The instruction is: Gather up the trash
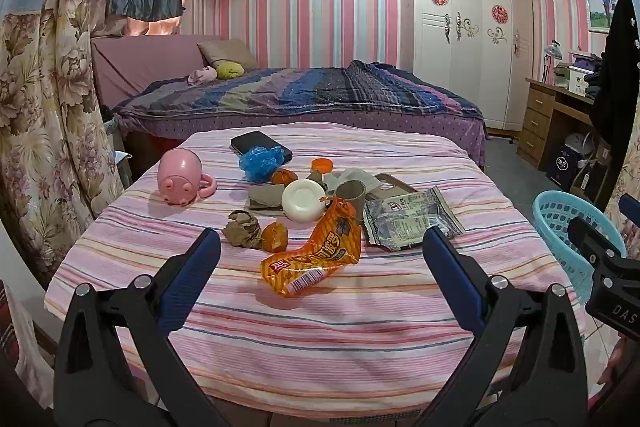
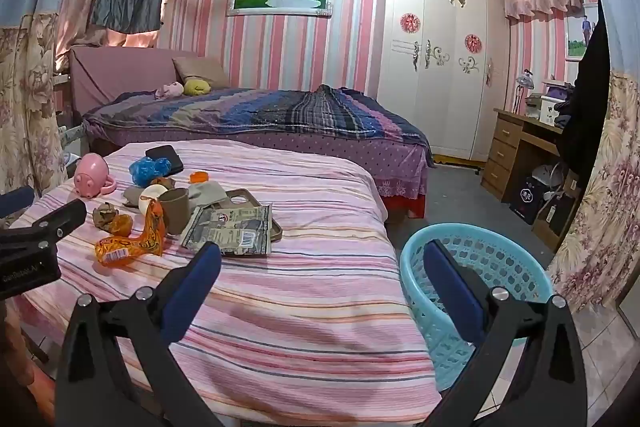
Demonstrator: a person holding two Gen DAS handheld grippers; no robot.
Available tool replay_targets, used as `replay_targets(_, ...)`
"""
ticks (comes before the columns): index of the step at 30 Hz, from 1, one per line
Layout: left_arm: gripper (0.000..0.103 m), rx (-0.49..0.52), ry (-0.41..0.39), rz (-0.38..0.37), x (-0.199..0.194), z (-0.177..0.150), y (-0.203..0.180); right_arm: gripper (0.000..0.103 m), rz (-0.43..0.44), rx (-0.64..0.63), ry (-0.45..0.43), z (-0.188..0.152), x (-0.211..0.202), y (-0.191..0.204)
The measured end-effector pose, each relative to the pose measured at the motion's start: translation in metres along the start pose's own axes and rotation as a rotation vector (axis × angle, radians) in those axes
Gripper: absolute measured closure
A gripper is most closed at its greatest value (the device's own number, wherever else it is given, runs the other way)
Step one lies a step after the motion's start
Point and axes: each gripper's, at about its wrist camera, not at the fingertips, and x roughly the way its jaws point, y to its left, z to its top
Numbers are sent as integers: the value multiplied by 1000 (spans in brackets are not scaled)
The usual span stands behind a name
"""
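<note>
Both tools, left tool and right tool, gape wide and empty over the striped table, orange snack wrapper at twelve o'clock, basket at three; the slippery wrapper could slide out.

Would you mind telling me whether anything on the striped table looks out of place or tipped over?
The pink pig mug lies on its side near the table's left edge, away from the wrappers. The blue basket beside the table looks empty.
</note>
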Motion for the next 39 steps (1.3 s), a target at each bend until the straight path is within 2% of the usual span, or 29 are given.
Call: replay_targets(39,5,6,-4,5,-4,5,-1,4,-13,-10,-15,0,0,-1)
